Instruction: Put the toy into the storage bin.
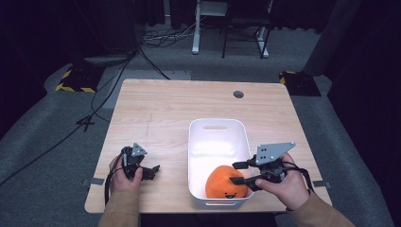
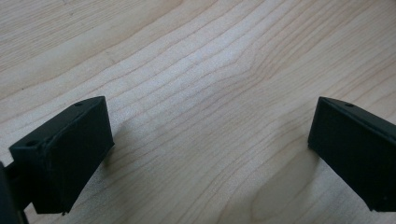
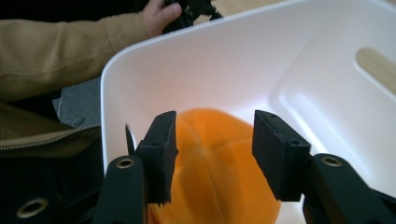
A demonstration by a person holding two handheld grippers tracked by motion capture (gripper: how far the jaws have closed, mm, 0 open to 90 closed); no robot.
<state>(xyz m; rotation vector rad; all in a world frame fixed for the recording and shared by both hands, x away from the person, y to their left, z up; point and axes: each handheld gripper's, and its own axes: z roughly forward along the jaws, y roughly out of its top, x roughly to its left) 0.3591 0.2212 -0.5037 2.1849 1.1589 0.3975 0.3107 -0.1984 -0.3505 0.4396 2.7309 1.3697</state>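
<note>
An orange plush ball with a small face (image 1: 225, 183) lies in the near end of a white plastic bin (image 1: 216, 122) on the wooden table (image 1: 165, 104). My right gripper (image 1: 239, 173) reaches over the bin's right rim at the ball's right side, jaws open. In the right gripper view the orange plush (image 3: 219, 177) shows between and beyond the spread jaws of the right gripper (image 3: 212, 149), and the pads do not press on it. My left gripper (image 1: 152, 171) rests at the table's near left, open, over bare wood (image 2: 196, 70) with nothing between the left gripper's jaws (image 2: 210, 149).
The far half of the bin (image 3: 327, 93) holds nothing. A round cable hole (image 1: 239, 94) sits near the table's far edge. Cables (image 1: 108, 85) trail across the grey floor to the left, and black-and-yellow striped bases (image 1: 74, 81) stand beyond both far corners.
</note>
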